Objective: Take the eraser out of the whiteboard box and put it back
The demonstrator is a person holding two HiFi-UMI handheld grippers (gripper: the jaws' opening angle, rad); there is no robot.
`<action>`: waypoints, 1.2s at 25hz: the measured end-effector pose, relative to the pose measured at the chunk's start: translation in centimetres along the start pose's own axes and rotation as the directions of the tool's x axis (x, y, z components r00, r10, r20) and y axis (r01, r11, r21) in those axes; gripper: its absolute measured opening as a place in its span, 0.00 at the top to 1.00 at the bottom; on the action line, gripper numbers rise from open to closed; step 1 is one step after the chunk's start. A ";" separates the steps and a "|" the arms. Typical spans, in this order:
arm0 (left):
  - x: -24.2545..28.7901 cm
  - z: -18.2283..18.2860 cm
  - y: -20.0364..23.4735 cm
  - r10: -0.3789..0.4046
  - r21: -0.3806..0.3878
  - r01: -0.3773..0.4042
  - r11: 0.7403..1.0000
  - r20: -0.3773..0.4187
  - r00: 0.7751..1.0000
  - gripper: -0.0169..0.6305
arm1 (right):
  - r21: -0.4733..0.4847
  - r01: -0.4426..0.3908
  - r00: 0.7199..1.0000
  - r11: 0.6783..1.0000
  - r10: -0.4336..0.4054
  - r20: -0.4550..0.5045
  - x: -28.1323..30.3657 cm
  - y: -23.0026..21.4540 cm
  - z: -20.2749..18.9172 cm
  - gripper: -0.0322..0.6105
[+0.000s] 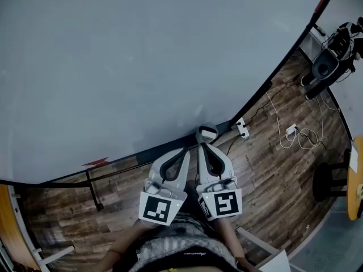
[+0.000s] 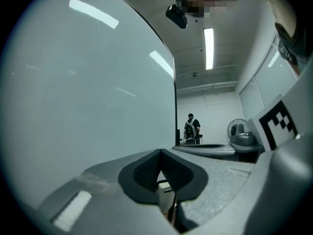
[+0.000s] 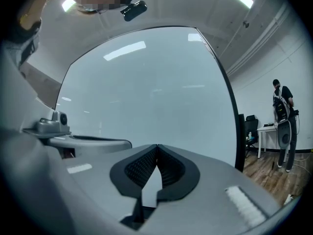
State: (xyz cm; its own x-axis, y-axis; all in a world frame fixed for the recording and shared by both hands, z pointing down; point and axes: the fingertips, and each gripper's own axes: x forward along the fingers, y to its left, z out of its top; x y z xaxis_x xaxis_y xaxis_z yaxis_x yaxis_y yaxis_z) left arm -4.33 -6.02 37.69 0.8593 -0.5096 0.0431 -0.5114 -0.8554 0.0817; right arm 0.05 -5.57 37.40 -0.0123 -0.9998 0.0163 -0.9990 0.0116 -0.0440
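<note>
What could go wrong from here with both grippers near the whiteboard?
No eraser or box shows in any view, so the search may go astray. The left gripper and right gripper are shut and close side by side: they could knock together or bump the whiteboard. Loose cables on the floor could trip the person.

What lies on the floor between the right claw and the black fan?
White cables and a power strip on the wooden floor, seen in the head view.
</note>
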 end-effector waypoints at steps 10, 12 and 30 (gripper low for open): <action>2.9 0.3 0.8 0.161 -0.021 -0.161 0.987 -0.006 0.987 0.97 | -0.009 -0.178 0.984 0.984 0.177 -0.026 2.8 -1.8 0.6 0.95; 3.7 0.5 0.8 0.186 -0.026 -0.186 0.982 -0.008 0.983 0.97 | -0.019 -0.203 0.979 0.979 0.202 -0.032 3.2 -2.7 0.8 0.95; 6.9 -0.3 0.2 0.291 -0.033 -0.291 0.956 -0.013 0.957 0.97 | -0.021 -0.302 0.951 0.953 0.300 -0.073 4.1 -6.2 -0.2 0.95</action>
State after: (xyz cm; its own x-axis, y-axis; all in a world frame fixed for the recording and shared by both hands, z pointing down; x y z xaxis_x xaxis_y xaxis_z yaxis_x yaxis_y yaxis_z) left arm 1.48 -9.72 38.32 0.6735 -0.7351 0.0777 -0.7389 -0.6666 0.0985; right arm 6.15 -9.74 37.98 -0.3145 -0.9463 0.0749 -0.9493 0.3134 -0.0263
